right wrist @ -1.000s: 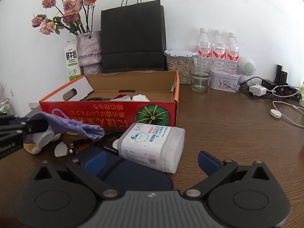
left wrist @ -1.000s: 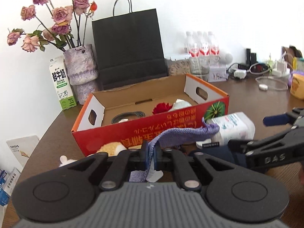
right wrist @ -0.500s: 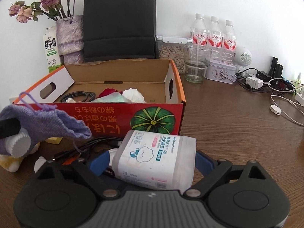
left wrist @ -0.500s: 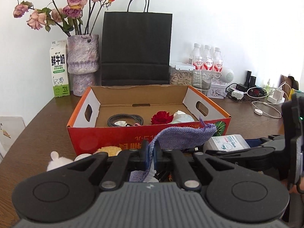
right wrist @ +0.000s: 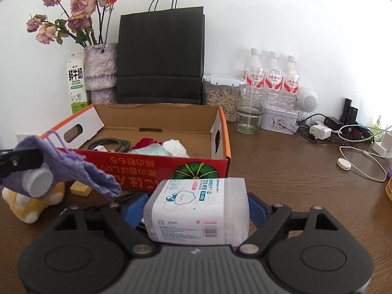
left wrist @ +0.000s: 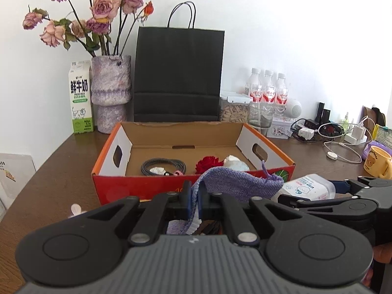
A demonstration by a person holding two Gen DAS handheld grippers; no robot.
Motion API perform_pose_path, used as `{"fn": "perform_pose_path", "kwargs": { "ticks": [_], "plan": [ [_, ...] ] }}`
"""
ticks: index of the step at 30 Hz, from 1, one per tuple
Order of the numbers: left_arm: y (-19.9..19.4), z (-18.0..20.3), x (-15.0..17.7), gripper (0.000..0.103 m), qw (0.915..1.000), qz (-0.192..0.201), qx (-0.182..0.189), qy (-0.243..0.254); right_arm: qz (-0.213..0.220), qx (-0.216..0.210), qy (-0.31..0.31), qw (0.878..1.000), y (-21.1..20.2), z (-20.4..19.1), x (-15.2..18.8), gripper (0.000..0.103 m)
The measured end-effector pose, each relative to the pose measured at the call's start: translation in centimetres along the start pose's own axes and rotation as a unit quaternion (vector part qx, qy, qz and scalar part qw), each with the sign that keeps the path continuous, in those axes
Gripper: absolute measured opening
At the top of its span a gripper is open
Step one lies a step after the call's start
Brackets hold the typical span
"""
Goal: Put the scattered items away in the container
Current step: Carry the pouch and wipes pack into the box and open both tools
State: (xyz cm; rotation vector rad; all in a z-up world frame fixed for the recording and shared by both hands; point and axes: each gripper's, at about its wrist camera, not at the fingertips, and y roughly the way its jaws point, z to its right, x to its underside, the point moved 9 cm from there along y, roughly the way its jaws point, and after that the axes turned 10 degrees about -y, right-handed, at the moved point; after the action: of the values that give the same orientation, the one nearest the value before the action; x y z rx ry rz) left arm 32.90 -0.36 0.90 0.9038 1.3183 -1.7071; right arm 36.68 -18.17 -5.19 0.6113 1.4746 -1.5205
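My left fingers (left wrist: pixel 193 202) are clamped on a purple pouch (left wrist: pixel 235 183), held off the counter (right wrist: pixel 281 171) just before the box (left wrist: pixel 156 188); a white cap (right wrist: pixel 38 181) shows beneath it. My right fingers (right wrist: pixel 196 208) are clamped on a white pack (right wrist: pixel 198 210), near the box's front right corner. A yellow plush (right wrist: pixel 31 203) and a yellow block (right wrist: pixel 80 188) lie on the counter by the box front. In the box: coiled cable (left wrist: pixel 163 165), red flower (left wrist: pixel 209 163), tissue (left wrist: pixel 235 163). Behind it, a black bag (left wrist: pixel 177 73).
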Motion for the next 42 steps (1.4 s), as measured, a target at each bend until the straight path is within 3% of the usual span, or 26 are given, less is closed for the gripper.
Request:
{"fn": "perform_pose_path", "kwargs": {
  "ticks": [13,26,33,38,42],
  "plan": [
    [-1.9,0.7,-4.8,0.006,0.9978,0.065,0.005,-0.010,0.077,-0.020,-0.009,0.997,-3.1,-0.4,-5.0,0.083],
    [2.0,-0.1,-9.7,0.006,0.9941,0.104,0.004,-0.030,0.129,-0.041,0.005,0.991,0.7,-0.5,-11.1,0.083],
    [7.8,-2.2,-10.8,0.006,0.9954,0.086,-0.009,-0.041,0.119,-0.053,-0.003,0.992,5.8,-0.4,-13.3,0.083],
    [12.5,-4.4,-9.3,0.006,0.9978,0.036,-0.031,-0.046,0.065,-0.065,0.001,0.996,10.4,-0.4,-11.7,0.083],
    [14.3,-5.7,-8.5,0.006,0.9977,0.020,-0.050,-0.042,0.049,-0.064,-0.008,0.997,12.3,-0.5,-10.9,0.083]
  ]
}}
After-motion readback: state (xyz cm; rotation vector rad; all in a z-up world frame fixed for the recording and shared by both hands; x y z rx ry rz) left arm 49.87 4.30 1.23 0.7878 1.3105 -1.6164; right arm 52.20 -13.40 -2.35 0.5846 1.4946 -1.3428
